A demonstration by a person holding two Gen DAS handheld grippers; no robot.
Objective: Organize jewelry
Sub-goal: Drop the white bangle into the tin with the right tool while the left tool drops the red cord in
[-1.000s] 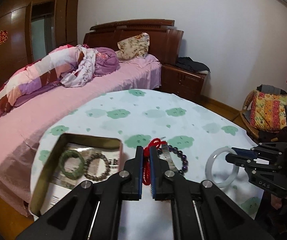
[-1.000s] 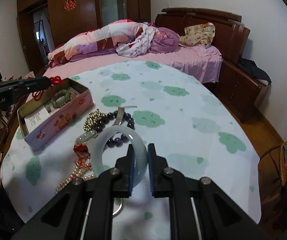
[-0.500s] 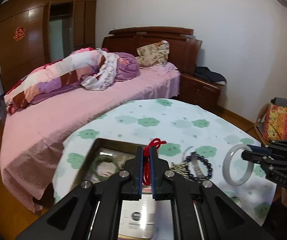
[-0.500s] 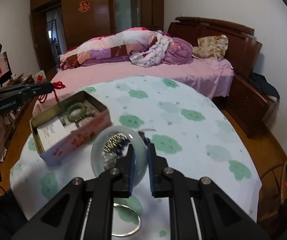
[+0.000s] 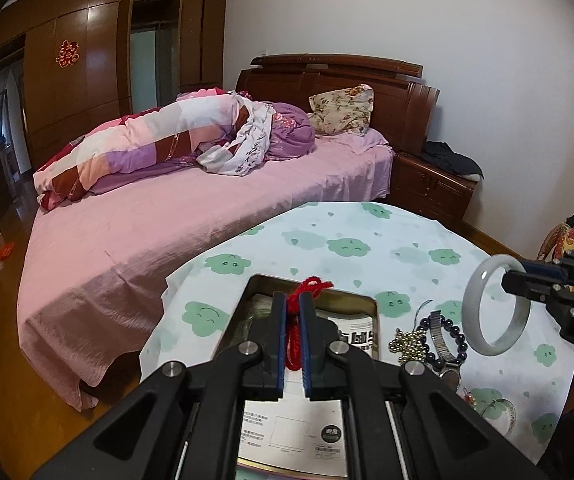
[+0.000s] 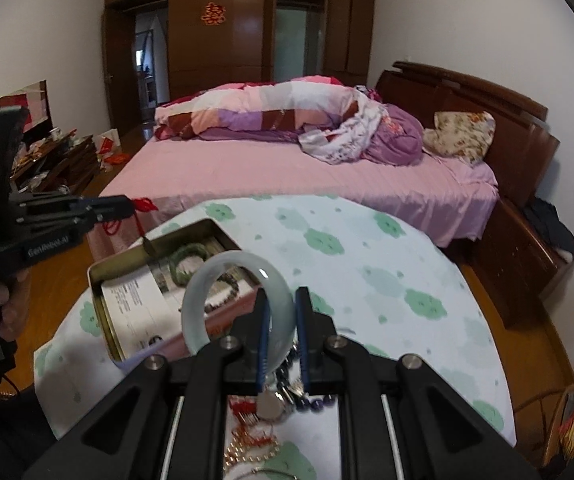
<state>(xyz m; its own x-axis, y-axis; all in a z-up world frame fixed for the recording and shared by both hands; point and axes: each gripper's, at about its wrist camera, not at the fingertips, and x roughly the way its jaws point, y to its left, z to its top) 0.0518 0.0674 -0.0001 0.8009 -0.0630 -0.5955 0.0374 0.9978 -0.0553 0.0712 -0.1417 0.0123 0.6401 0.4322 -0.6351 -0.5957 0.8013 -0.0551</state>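
Here the left gripper [image 5: 291, 304] pinches a red cord [image 5: 293, 332] above the tin [image 6: 103, 280]; the right gripper [image 6: 281, 312] clamps a pale bangle [image 6: 203, 280] beside it.

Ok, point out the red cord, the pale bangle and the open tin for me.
red cord [image 5: 312, 286], left wrist view, on the knot above the fingertips.
pale bangle [image 6: 199, 292], right wrist view, on the band's left arc.
open tin [image 6: 99, 296], right wrist view, on its left rim.
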